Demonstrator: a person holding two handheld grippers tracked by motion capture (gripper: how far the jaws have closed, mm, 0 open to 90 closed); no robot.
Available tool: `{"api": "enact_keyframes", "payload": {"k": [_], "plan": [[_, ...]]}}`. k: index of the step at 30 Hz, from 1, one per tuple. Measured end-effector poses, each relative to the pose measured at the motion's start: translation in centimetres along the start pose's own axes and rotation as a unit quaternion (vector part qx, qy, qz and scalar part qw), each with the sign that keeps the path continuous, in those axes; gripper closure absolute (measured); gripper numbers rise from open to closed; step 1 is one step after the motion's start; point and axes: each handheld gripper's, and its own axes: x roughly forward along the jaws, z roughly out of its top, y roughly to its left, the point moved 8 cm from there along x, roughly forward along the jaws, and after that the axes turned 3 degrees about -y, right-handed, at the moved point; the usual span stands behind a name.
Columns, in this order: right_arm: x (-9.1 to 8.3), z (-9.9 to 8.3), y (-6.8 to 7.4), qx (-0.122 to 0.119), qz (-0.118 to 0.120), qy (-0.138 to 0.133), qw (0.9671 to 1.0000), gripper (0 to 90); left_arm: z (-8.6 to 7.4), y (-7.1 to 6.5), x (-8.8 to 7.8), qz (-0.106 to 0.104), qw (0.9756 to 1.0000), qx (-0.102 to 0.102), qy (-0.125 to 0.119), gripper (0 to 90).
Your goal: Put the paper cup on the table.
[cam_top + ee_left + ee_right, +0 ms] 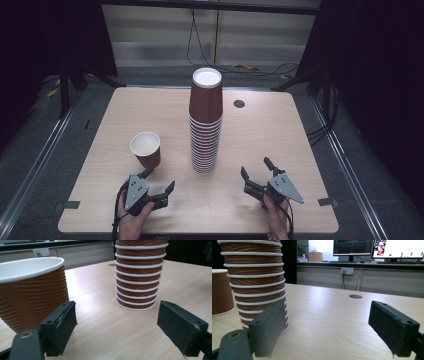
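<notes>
Round grommet hole in wooden table, at 1 o'clock. 2 monitors on back counter. Yellow cable on floor at 12.

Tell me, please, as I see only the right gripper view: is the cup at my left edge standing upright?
Observer: Yes, the single cup stands mouth up, apart from the stack.
Operator: Thank you. Where is the left gripper?
Observer: The left gripper is low over the table, on the person's side of that cup.
Operator: Is the cup in its grip?
Observer: No. Its jaws are open, and the cup stands outside them, beside the left jaw.
</notes>
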Motion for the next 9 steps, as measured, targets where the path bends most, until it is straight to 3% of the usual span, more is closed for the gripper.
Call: {"api": "enact_keyframes", "payload": {"k": [5,9], "plan": [[0.02,-0.01,0.03,0.001,0.001,0.001,1.0000,13.6,0.06,0.26,0.01,-0.003,0.9999,-0.010,-0.007,15.6],[0.04,-0.04,0.05,0.002,0.002,0.002,1.0000,13.6,0.35,0.43,0.19,-0.001,0.9994,-0.017,-0.032,15.5]]}}
